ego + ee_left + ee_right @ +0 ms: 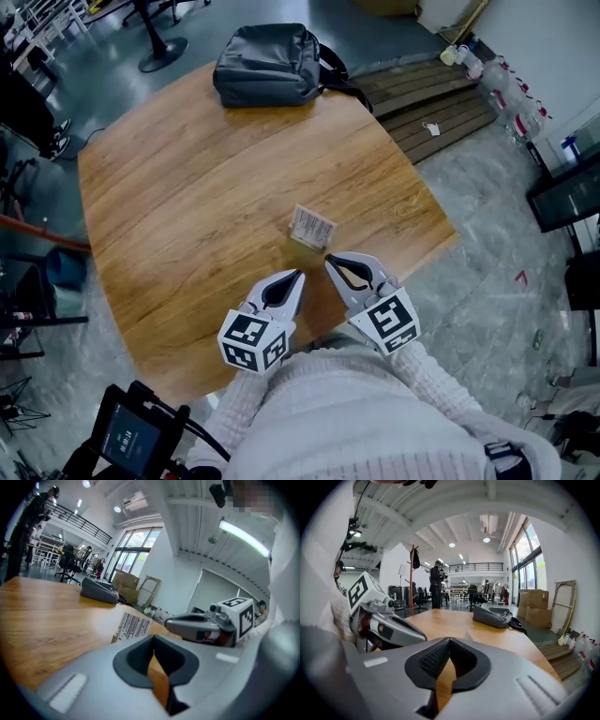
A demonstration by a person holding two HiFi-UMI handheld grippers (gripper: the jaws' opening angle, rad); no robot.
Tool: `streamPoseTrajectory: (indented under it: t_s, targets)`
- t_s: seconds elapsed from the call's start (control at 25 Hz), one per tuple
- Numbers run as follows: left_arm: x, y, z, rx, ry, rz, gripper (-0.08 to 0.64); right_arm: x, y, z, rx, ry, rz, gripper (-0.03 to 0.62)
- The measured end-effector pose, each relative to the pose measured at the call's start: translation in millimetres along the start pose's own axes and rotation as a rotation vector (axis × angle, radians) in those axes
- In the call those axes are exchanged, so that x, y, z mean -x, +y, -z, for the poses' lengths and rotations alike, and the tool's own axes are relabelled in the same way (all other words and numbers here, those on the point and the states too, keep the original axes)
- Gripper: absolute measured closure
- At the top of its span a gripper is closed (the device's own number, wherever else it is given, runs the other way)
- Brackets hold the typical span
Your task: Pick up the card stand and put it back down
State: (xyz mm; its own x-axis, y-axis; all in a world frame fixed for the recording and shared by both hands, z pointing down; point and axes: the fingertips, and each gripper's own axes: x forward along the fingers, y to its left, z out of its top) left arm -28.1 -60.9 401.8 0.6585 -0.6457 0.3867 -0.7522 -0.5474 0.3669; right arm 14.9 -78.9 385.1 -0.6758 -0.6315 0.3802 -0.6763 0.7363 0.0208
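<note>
Card stand (312, 226) sits on the wooden counter (178, 206), just beyond the left claw (298, 275) and right claw (329, 262), touched by neither. Both claws hover side by side, each clenched on nothing.

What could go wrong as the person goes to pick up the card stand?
The left claw and right claw are both shut, just short of the card stand. Pushed forward like that, one would likely knock it over. The stand looks thin and light, so an off-centre grip may let it twist or slip.
</note>
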Motion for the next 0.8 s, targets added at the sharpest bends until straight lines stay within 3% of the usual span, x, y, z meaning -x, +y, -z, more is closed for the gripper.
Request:
streamPoseTrajectory:
  t_s: [0.24,0.48,0.8]
  targets:
    - [10.2,-3.9,-11.8,-0.021,-0.039,0.004,0.552,16.2,12.6,-29.3,-0.046,-0.090,-0.026,0.592]
    - [9.9,-2.8,-6.2,-0.036,-0.029,0.011,0.552,9.2,27.0,-8.0,-0.036,-0.024,-0.063,0.592]
    - [10.3,-2.9,-2.2,-0.051,-0.015,0.020,0.552,9.1,28.6,-9.3,-0.056,-0.041,-0.070,0.593]
